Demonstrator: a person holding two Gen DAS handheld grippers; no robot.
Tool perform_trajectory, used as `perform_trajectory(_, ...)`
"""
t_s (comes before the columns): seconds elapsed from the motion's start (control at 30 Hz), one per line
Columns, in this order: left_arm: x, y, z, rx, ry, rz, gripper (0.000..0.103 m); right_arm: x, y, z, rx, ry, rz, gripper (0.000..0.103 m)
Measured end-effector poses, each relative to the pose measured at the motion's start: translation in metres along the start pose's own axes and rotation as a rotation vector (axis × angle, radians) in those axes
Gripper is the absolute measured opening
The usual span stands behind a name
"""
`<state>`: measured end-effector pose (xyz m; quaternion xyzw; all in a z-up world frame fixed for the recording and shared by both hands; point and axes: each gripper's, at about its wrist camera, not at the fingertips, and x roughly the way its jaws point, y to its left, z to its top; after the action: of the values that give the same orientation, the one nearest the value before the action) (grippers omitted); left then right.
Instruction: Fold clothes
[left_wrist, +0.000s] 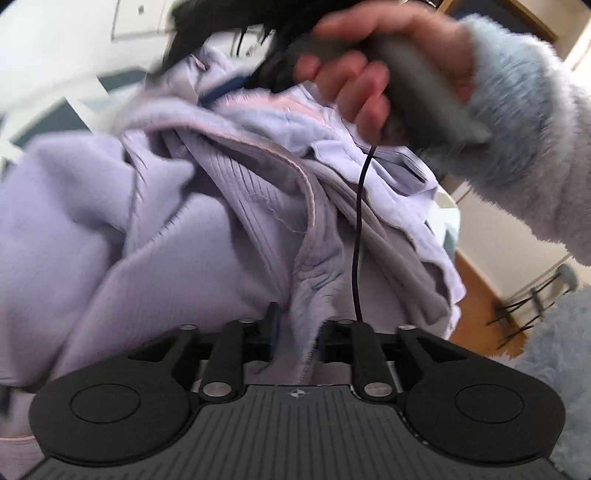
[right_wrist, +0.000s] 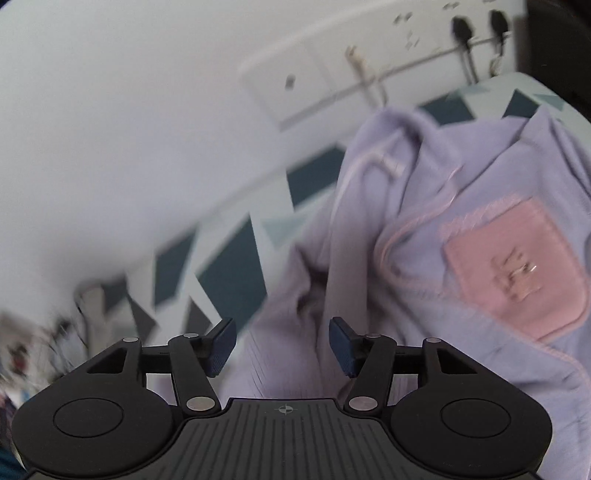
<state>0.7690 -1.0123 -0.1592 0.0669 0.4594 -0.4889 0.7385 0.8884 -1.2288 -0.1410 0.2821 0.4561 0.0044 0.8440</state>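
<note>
Patterned bedcover (right_wrist: 221, 273): right claw (right_wrist: 282, 345) gapes empty; only left view shows left claw (left_wrist: 297, 332) straddling lilac garment (left_wrist: 166, 240).

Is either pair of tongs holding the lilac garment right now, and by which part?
Right tongs: nothing held, jaws apart. Left tongs: a fold of the lilac garment lies between them, near a seam; whether they grip it cannot be told.

Left hand-held gripper (left_wrist: 297, 338) fingertips buried in lilac garment (left_wrist: 147, 240) folds

No text can be read in either view. The pink patch (right_wrist: 515, 266) on the lilac garment (right_wrist: 424, 258), right of frame, bears blurred, illegible marks.
</note>
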Motion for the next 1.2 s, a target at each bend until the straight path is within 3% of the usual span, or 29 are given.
perform_trajectory(0.03, -0.014, 0.0, -0.001, 0.023, -0.022, 0.033, 0.046, 0.006, 0.007, -0.006, -0.028, 0.01, -0.022, 0.051)
perform_trajectory(0.1, -0.046, 0.004, -0.006, 0.049, -0.079, 0.094, 0.076, 0.007, 0.022, -0.017, -0.099, -0.003, -0.054, 0.051)
perform_trajectory(0.17, -0.082, 0.019, -0.009, -0.015, -0.137, 0.133, 0.095, 0.005, 0.033, -0.024, -0.171, 0.02, -0.059, 0.053)
perform_trajectory(0.27, -0.12, 0.056, -0.013, -0.156, -0.221, 0.15, 0.099, 0.002, 0.048, -0.034, -0.277, 0.055, -0.067, 0.053)
perform_trajectory(0.37, -0.121, 0.089, -0.011, -0.239, -0.249, 0.351, 0.098, 0.004, 0.052, -0.043, -0.326, 0.085, -0.112, 0.053)
perform_trajectory(0.4, -0.112, 0.092, -0.007, -0.201, -0.246, 0.405, 0.097, 0.003, 0.051, -0.045, -0.334, 0.087, -0.127, 0.051)
perform_trajectory(0.47, -0.094, 0.096, 0.002, -0.118, -0.235, 0.499, 0.097, -0.001, 0.042, -0.046, -0.299, 0.074, -0.117, 0.038)
perform_trajectory(0.53, -0.071, 0.09, 0.014, -0.007, -0.18, 0.467, 0.097, -0.006, 0.032, -0.046, -0.257, 0.051, -0.099, 0.015)
perform_trajectory(0.63, -0.036, 0.084, 0.025, 0.08, -0.092, 0.457, 0.096, -0.024, 0.011, -0.05, -0.181, -0.021, -0.084, 0.012)
perform_trajectory(0.67, -0.027, 0.084, 0.027, 0.088, -0.074, 0.469, 0.088, -0.031, 0.002, -0.052, -0.136, -0.047, -0.064, 0.012)
perform_trajectory(0.7, -0.018, 0.085, 0.028, 0.091, -0.062, 0.489, 0.064, -0.039, -0.007, -0.054, -0.093, -0.072, -0.047, 0.012)
perform_trajectory(0.73, -0.012, 0.088, 0.028, 0.083, -0.05, 0.515, 0.048, -0.046, -0.017, -0.057, -0.055, -0.092, -0.042, 0.012)
perform_trajectory(0.77, -0.008, 0.092, 0.029, 0.054, -0.043, 0.533, 0.023, -0.053, -0.028, -0.06, -0.017, -0.112, -0.036, 0.011)
perform_trajectory(0.8, -0.01, 0.097, 0.03, 0.015, -0.057, 0.523, 0.012, -0.059, -0.038, -0.063, 0.02, -0.129, -0.034, 0.011)
perform_trajectory(1.0, -0.062, 0.118, 0.038, -0.151, -0.237, 0.588, 0.006, -0.063, -0.08, -0.076, 0.177, -0.118, -0.043, 0.01)
perform_trajectory(1.13, -0.12, 0.122, 0.041, -0.228, -0.432, 0.709, 0.005, -0.063, -0.06, -0.063, 0.171, -0.179, 0.077, 0.01)
perform_trajectory(1.2, -0.154, 0.116, 0.037, -0.276, -0.55, 0.751, 0.005, -0.066, -0.041, -0.057, 0.145, -0.241, 0.181, 0.01)
